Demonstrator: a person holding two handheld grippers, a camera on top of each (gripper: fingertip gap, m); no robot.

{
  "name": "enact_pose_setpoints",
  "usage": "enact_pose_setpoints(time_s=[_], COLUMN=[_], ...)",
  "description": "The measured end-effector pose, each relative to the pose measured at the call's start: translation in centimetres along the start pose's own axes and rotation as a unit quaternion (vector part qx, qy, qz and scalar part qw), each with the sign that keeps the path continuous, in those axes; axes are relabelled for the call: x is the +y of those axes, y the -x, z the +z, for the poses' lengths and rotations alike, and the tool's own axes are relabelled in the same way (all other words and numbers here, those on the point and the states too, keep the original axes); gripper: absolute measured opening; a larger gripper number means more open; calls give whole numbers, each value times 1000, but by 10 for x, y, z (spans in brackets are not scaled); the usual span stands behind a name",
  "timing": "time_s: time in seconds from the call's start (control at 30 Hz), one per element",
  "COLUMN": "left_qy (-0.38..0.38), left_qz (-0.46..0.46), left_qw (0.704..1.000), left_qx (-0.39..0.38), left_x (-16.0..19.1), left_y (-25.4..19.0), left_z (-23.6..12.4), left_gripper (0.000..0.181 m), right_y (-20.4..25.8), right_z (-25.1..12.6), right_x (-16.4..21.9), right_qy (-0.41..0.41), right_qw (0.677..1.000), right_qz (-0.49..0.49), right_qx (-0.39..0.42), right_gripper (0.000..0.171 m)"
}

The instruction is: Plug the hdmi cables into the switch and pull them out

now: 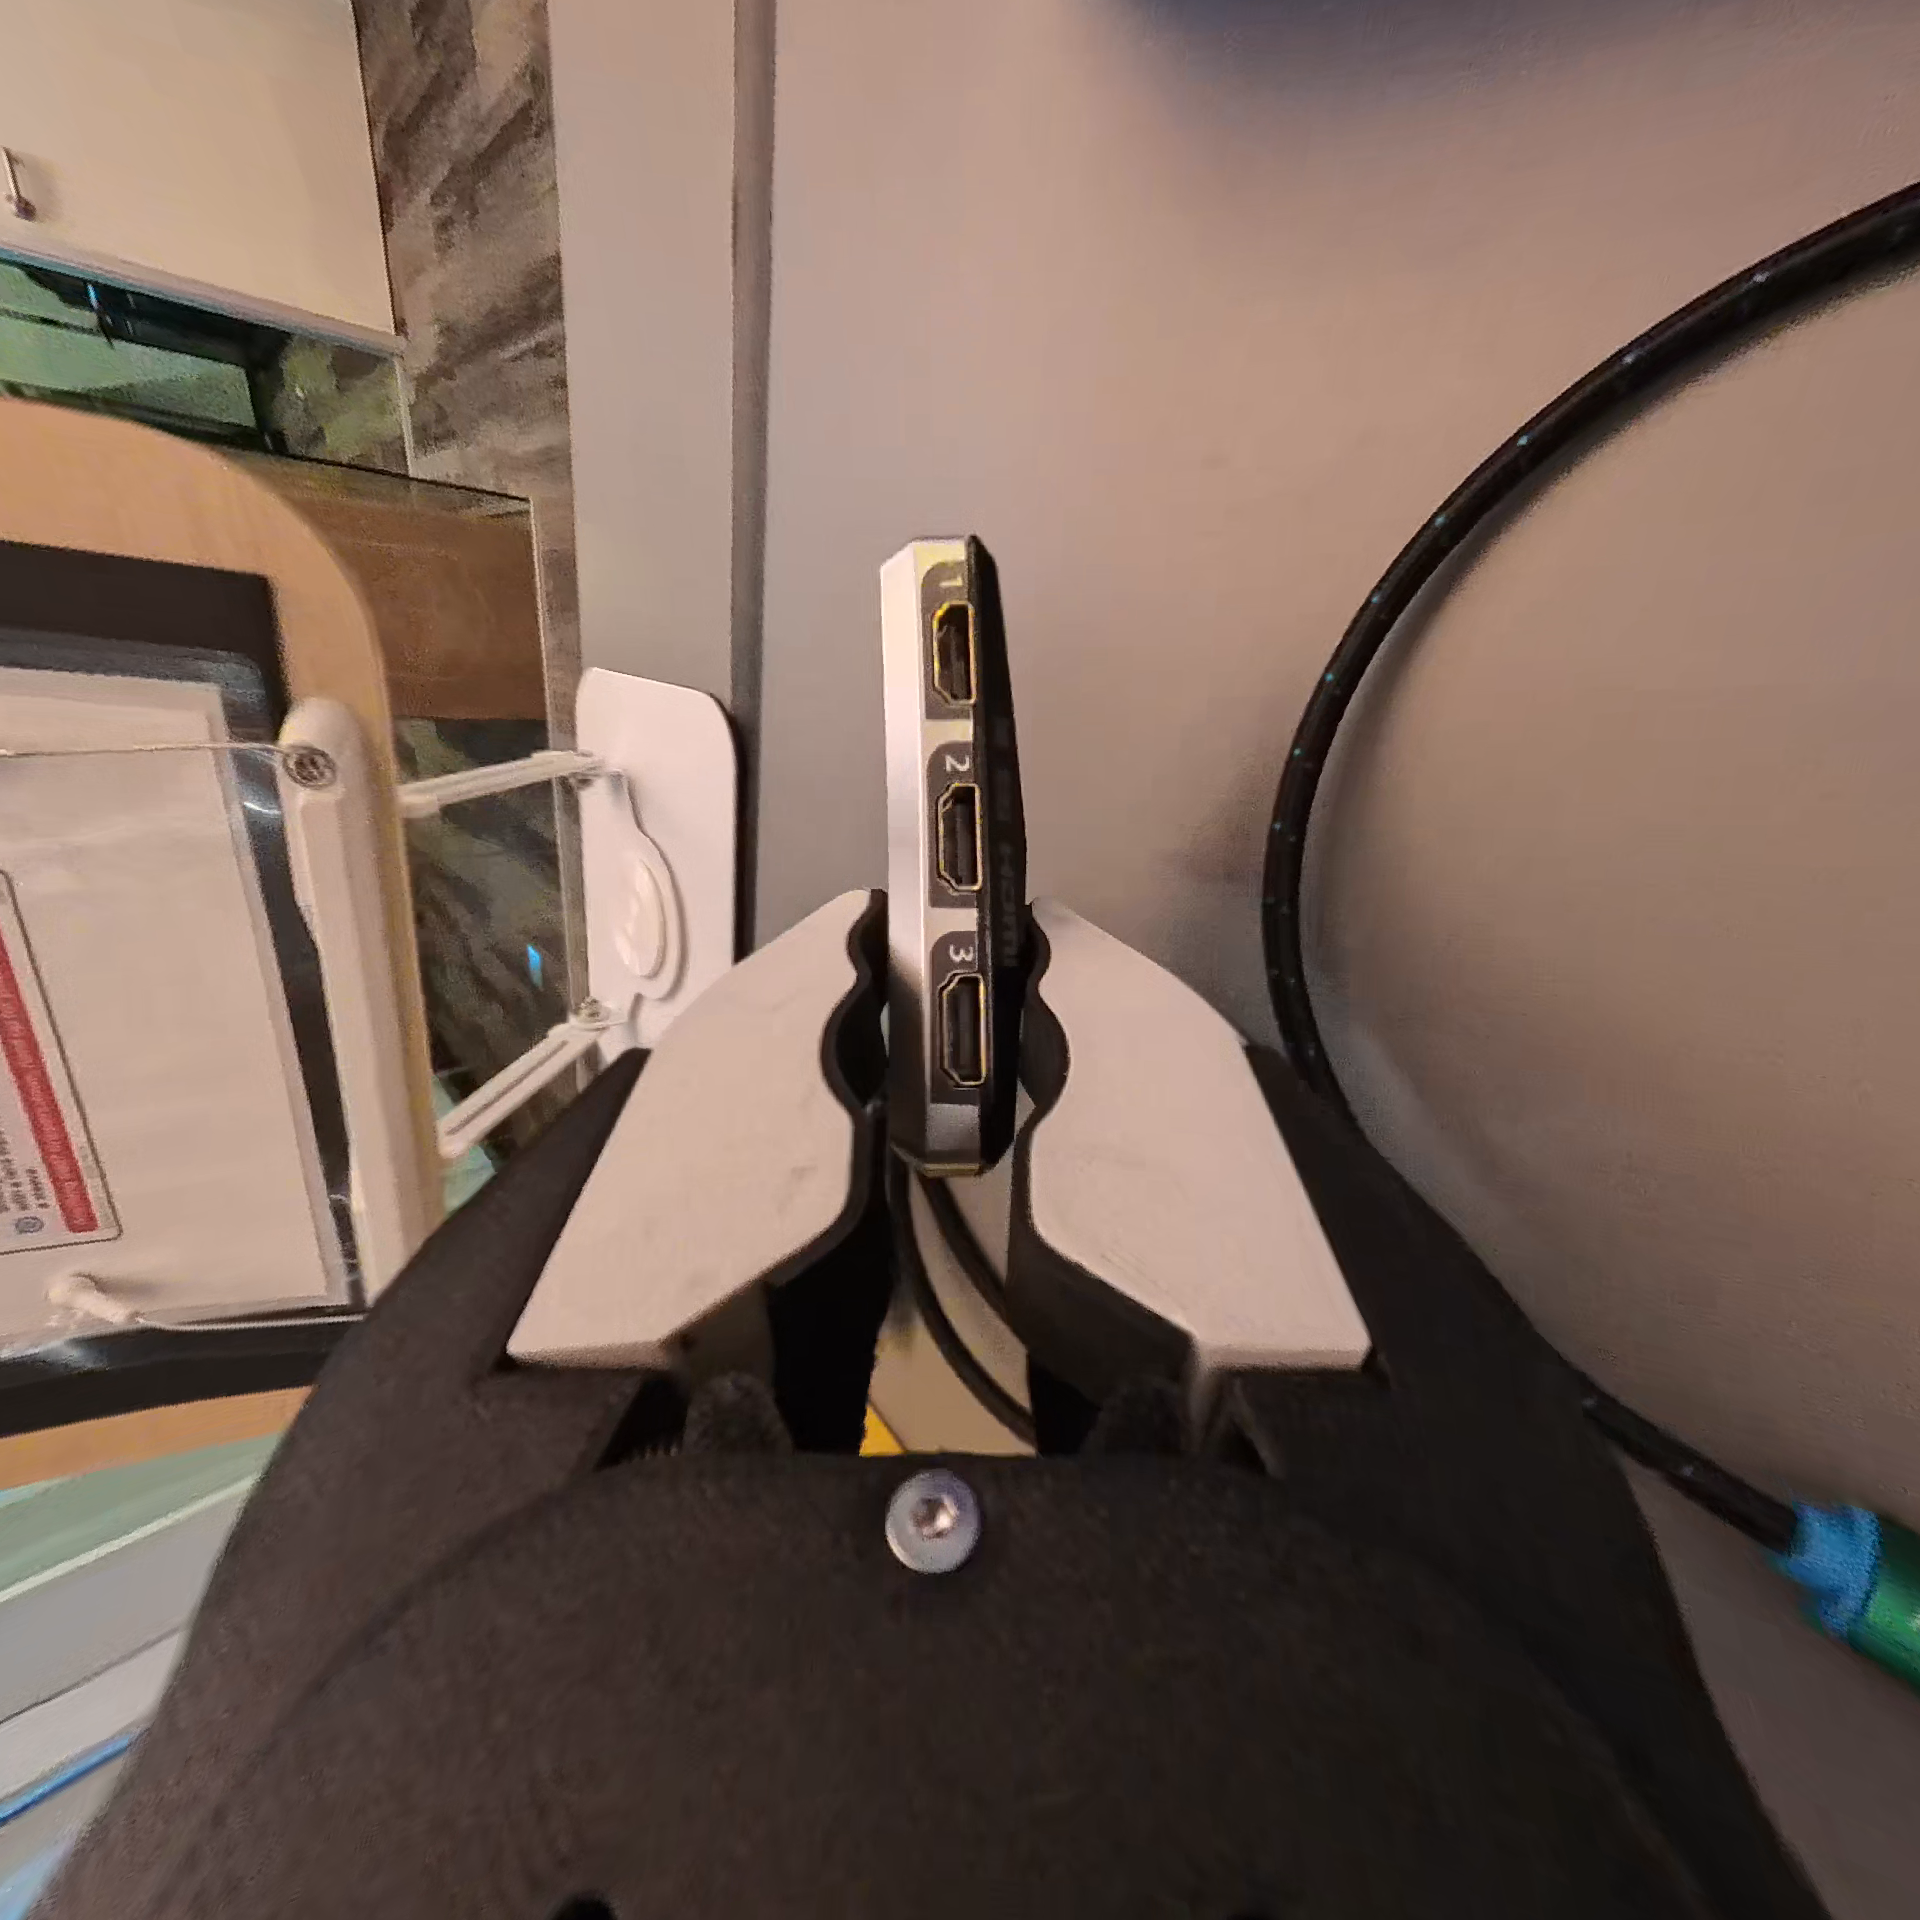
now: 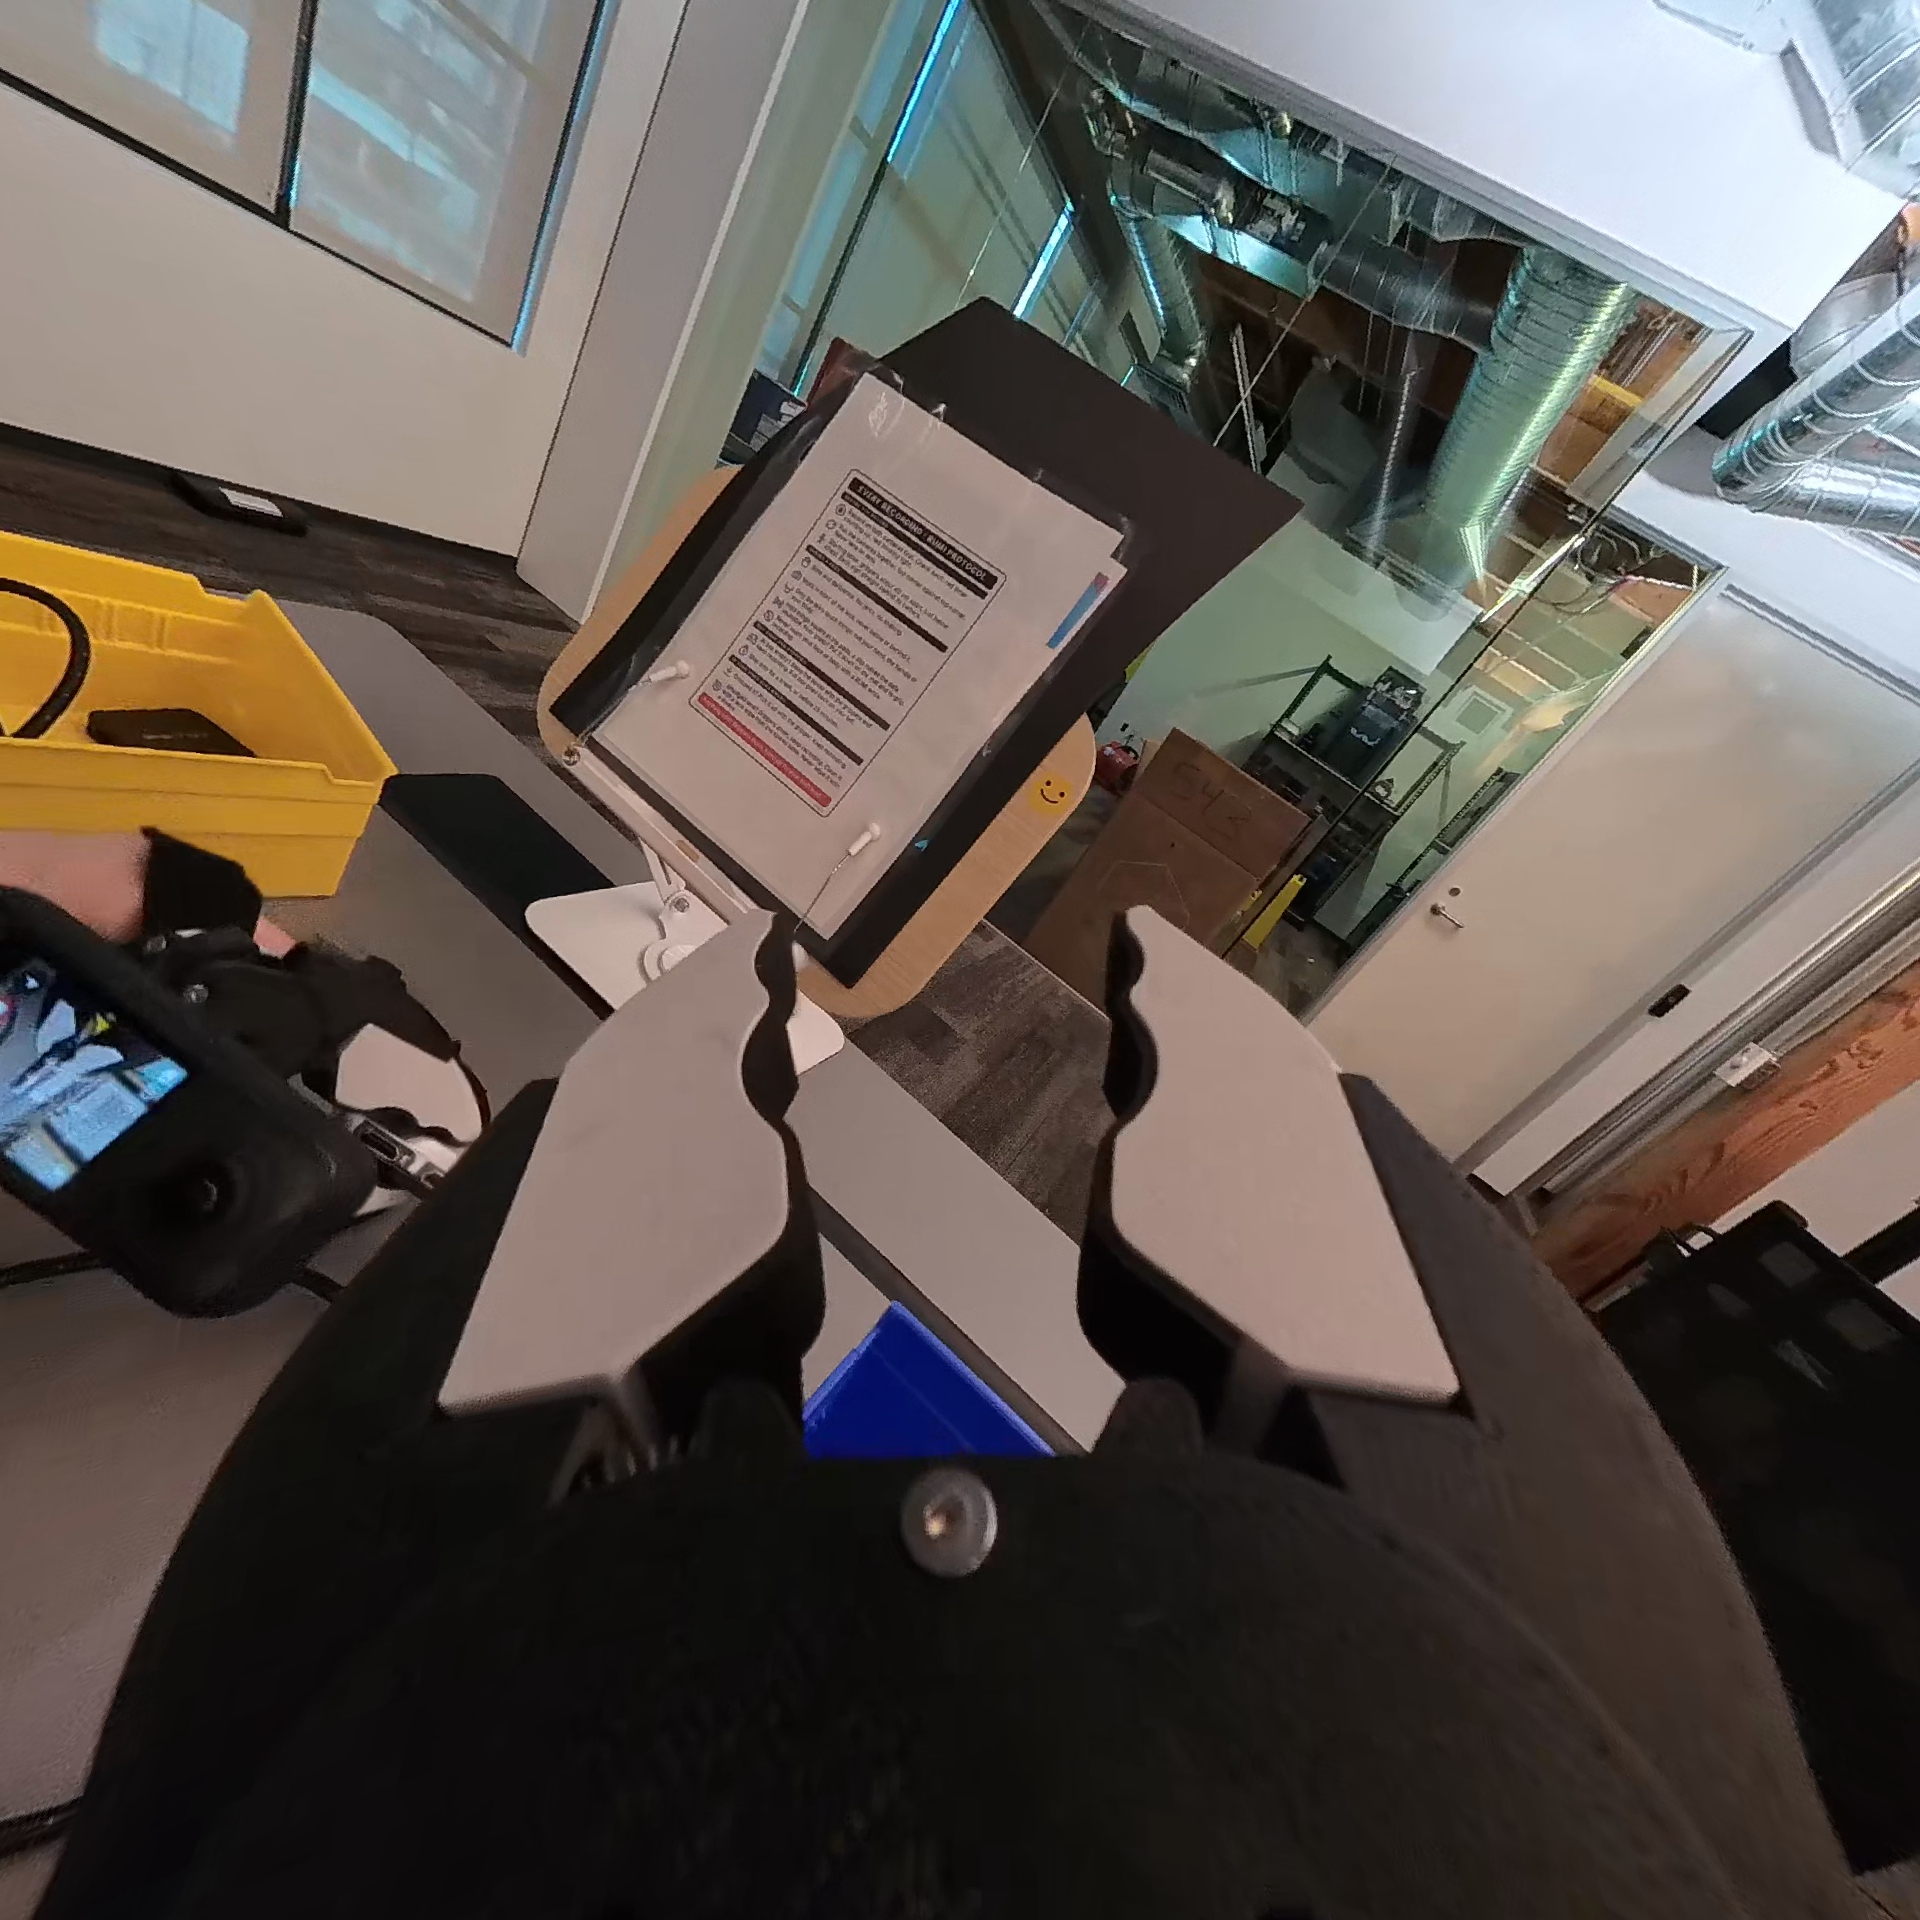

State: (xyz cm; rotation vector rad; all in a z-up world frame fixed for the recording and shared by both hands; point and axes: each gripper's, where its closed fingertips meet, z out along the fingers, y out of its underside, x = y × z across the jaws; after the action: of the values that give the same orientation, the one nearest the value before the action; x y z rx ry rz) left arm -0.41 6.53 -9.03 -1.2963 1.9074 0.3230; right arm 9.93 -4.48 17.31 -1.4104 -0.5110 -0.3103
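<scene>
Between our left hand-held gripper (image 1: 956, 997) fingers: HDMI switch (image 1: 951, 831) clamped, ports bare | right hand-held gripper (image 2: 945, 987) agape, empty | we fetch braided cable (image 1: 1351, 727), keep switch steady.

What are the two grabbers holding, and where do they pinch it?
The left gripper pinches the HDMI switch by its flat sides at the end near its third port, all ports empty. The right gripper is open, holding nothing.

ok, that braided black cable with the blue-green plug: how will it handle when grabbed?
The braided black cable probably acts springy, not limp: it holds a wide arc on the grey table. Its blue-green plug looks rigid, so it likely offers the surer grip. Lifted mid-length, both ends would probably sag.
</scene>
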Motion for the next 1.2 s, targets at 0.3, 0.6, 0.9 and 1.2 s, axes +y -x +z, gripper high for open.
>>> enact_pose_setpoints(time_s=[0.3, 0.6, 0.9, 1.2], left_qy=[-27, -122, -14, 91], left_qz=[-251, -377, -588, -394], left_qw=[960, 907, 799, 911], left_qx=[123, -143, -128, -82], left_x=[6, 103, 309, 368], left_y=[-31, 131, 113, 79], left_z=[12, -153, -244, -101], left_gripper=[58, 46, 52, 57], right_y=[3, 14, 38, 62], right_z=[3, 12, 39, 49], right_x=[3, 11, 32, 45], right_qy=[7, 33, 97, 128], right_qw=[1000, 999, 993, 987], right_qz=[-4, -20, -69, -78], right_qx=[-5, -15, -25, -50], right_gripper=[59, 59, 59, 59])
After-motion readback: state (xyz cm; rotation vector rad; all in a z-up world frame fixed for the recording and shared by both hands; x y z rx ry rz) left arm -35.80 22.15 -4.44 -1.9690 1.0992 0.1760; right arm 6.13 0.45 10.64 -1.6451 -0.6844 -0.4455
